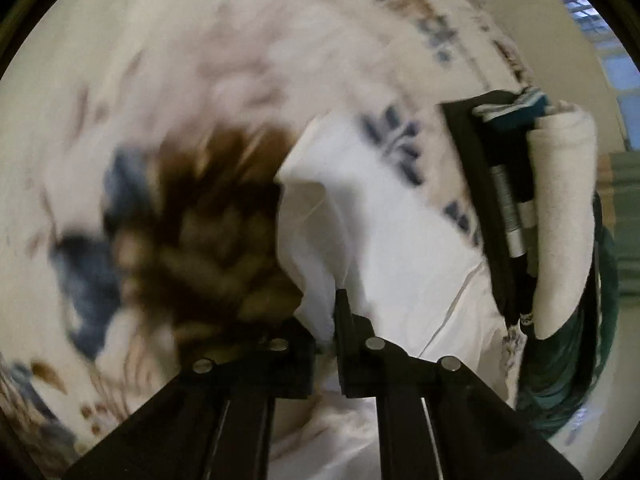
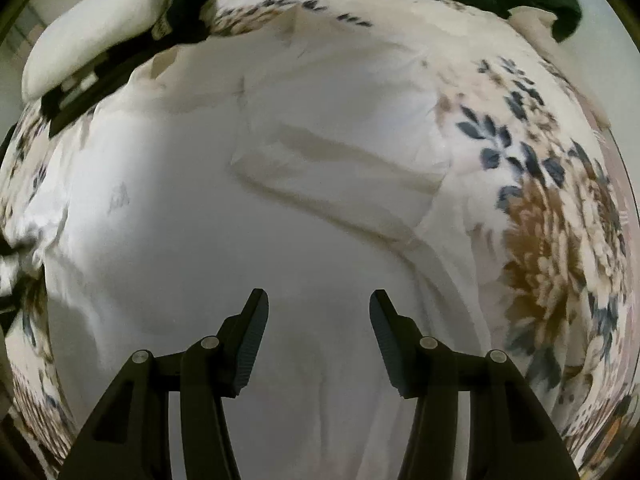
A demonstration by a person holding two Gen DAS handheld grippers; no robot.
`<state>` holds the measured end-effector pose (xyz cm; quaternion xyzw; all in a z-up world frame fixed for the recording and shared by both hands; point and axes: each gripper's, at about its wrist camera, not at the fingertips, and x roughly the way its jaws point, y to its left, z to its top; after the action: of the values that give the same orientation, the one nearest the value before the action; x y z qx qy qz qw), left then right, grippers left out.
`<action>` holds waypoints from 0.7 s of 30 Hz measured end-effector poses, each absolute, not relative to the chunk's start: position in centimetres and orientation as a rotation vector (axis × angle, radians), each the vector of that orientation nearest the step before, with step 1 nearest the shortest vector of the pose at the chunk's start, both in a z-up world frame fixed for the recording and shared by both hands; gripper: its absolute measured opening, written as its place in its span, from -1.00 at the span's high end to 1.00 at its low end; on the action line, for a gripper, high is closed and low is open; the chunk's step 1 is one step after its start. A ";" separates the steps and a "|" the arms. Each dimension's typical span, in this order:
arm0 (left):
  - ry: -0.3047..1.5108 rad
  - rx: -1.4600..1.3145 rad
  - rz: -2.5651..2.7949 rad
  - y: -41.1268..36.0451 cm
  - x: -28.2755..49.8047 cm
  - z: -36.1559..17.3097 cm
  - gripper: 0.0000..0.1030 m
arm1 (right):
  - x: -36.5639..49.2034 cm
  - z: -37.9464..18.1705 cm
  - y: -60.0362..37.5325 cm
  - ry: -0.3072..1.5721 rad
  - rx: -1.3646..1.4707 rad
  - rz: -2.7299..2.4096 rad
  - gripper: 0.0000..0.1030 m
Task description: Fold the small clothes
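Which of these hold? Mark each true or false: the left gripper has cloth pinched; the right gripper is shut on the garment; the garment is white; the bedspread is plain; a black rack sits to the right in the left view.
1. The left gripper has cloth pinched. True: an edge of the white garment sits between its closed fingers.
2. The right gripper is shut on the garment. False: its jaws stand apart over the garment, nothing between them.
3. The garment is white. True.
4. The bedspread is plain. False: it has brown and blue flowers.
5. A black rack sits to the right in the left view. True.
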<state>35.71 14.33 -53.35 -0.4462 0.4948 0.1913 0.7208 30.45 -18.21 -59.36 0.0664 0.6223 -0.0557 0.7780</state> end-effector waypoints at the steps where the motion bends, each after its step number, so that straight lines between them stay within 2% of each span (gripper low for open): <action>1: 1.070 -0.933 0.408 13.5 36.2 -52.4 0.88 | 30.3 -59.1 -18.5 1.336 0.149 -0.132 -0.07; 6: 0.973 -0.480 0.147 4.1 39.3 -46.3 0.88 | 30.4 -58.0 -19.8 1.320 0.177 -0.178 -0.07; 11: 1.143 -0.241 -0.200 -7.5 39.8 -48.6 0.80 | 29.6 -58.1 -21.8 1.339 0.203 -0.226 -0.07; 12: 1.197 -0.221 -0.249 -8.7 39.6 -49.6 0.66 | 29.3 -58.2 -22.1 1.346 0.206 -0.233 -0.07; 13: 1.232 -0.207 -0.269 -9.1 39.6 -50.3 0.29 | 28.8 -58.2 -22.6 1.353 0.213 -0.242 -0.07; 14: 1.263 -0.193 -0.275 -9.2 39.1 -50.8 0.07 | 28.4 -58.2 -22.9 1.359 0.223 -0.249 -0.07; 15: 1.270 -0.208 -0.288 -8.6 38.4 -51.0 -0.31 | 28.1 -58.0 -23.4 1.359 0.235 -0.253 -0.07; 16: 1.270 -0.224 -0.291 -7.9 37.6 -50.7 -0.43 | 27.6 -57.7 -23.8 1.355 0.246 -0.256 -0.07; 21: 1.282 -0.239 -0.215 -2.6 33.9 -48.8 -0.54 | 25.3 -56.2 -24.9 1.365 0.308 -0.246 -0.07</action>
<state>33.91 -2.63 -48.84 -0.1112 0.5953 -0.1000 0.7895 25.32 -24.88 -56.23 0.1414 0.6267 -0.1128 0.7580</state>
